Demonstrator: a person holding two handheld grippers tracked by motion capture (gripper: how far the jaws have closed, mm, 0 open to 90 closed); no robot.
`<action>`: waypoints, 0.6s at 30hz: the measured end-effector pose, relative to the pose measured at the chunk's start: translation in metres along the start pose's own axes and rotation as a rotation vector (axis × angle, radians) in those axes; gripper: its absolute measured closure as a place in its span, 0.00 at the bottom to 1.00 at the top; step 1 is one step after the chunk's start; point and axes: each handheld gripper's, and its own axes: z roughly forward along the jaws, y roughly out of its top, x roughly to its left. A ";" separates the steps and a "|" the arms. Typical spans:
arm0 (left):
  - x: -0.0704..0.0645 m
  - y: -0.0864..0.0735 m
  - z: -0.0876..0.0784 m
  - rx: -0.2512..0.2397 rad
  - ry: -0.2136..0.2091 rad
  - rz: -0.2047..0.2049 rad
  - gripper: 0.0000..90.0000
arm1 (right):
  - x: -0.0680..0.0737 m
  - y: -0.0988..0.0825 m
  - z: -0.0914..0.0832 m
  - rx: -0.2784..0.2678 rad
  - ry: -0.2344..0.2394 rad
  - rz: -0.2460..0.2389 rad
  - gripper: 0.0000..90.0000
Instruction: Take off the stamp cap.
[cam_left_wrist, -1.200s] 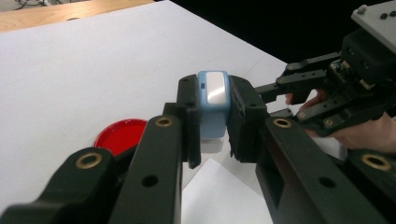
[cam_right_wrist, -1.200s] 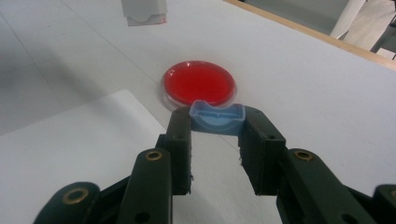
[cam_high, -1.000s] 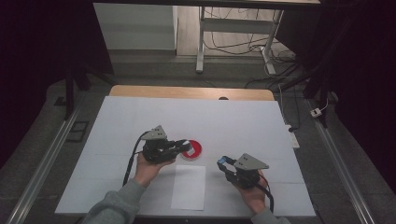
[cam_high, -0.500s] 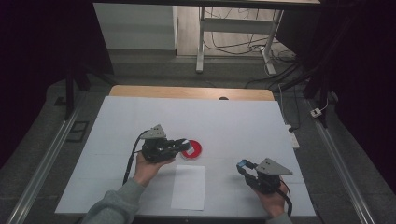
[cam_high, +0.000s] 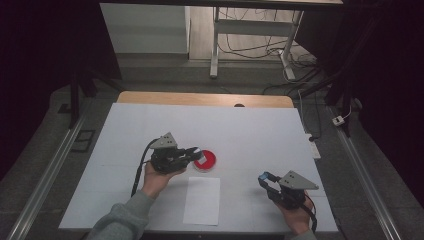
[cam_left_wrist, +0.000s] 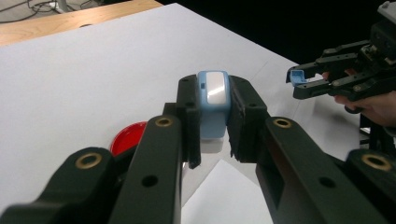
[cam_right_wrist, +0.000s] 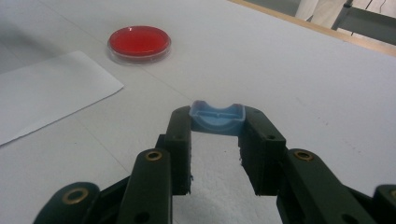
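— Two grippers were over the white table (cam_high: 260, 125) when I looked in on it, and I'll go from the big things down. The table carried a white sheet of paper (cam_high: 202, 200) near my edge, lying flat between the two hands.

— And the red thing?

— A round red dish (cam_high: 205, 160), flat on the table just beyond the paper's far edge. In the right gripper view it sat well apart from the jaws, up and to the left (cam_right_wrist: 139, 44).

— What was the left gripper doing?

— I saw the left gripper (cam_left_wrist: 214, 116) clenched on a light blue case (cam_left_wrist: 213, 103) with a white face, held upright between the jaws. From the high view it hung right beside the dish, the tips at the dish's left rim (cam_high: 196, 154); I couldn't tell whether they touched it.

— The right one?

— The right gripper (cam_right_wrist: 216, 122) was grasping a small blue cap (cam_right_wrist: 217, 117), pinched by its ends at the very tips, curved side up. It sat off to the right of the paper (cam_high: 267, 178), well apart from the dish and from the left gripper.
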 end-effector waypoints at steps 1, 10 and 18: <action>0.000 0.000 0.000 0.000 0.000 0.002 0.85 | 0.000 0.000 0.000 -0.001 -0.001 0.001 0.72; 0.001 0.000 0.003 0.018 0.024 0.018 0.84 | 0.000 0.001 0.001 -0.001 0.003 0.002 0.72; 0.005 -0.001 0.009 0.036 0.039 0.025 0.84 | 0.001 0.001 0.002 0.002 0.006 -0.001 0.72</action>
